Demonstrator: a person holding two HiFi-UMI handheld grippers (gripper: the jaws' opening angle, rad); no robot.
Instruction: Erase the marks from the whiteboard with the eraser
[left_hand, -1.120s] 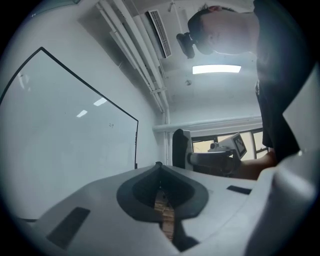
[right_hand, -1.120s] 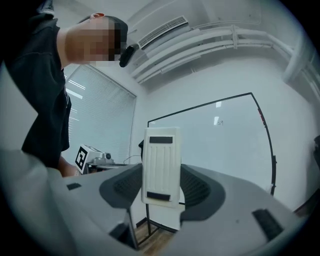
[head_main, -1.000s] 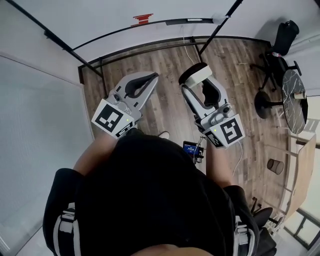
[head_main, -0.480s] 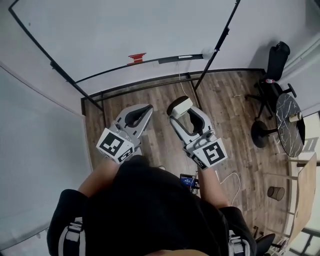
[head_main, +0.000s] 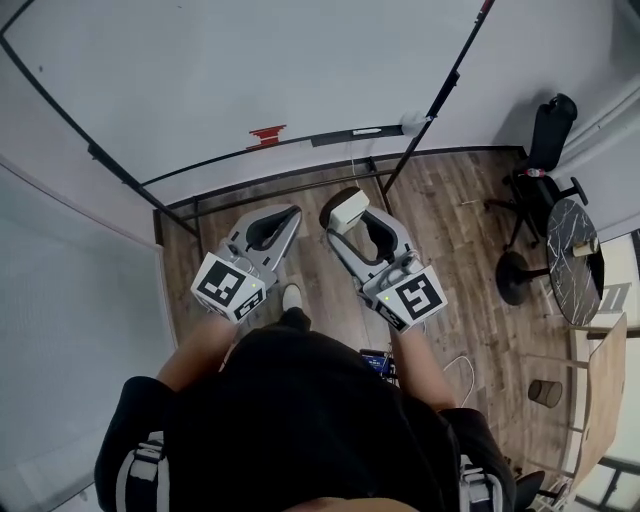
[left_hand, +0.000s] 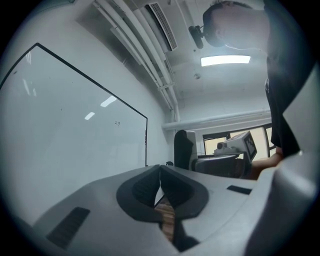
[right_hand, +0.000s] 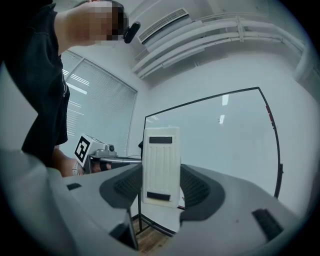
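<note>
Gripping the white eraser (right_hand: 161, 166) upright between its jaws, the right gripper (head_main: 343, 218) hangs before the whiteboard (head_main: 250, 70), not touching it; the left gripper (head_main: 288, 214), also before the whiteboard, has jaws together, empty.

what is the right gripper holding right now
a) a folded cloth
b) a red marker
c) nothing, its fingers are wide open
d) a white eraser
D: in the right gripper view, the right gripper has its fingers closed on a white eraser, which stands upright between them in front of the whiteboard.
</note>
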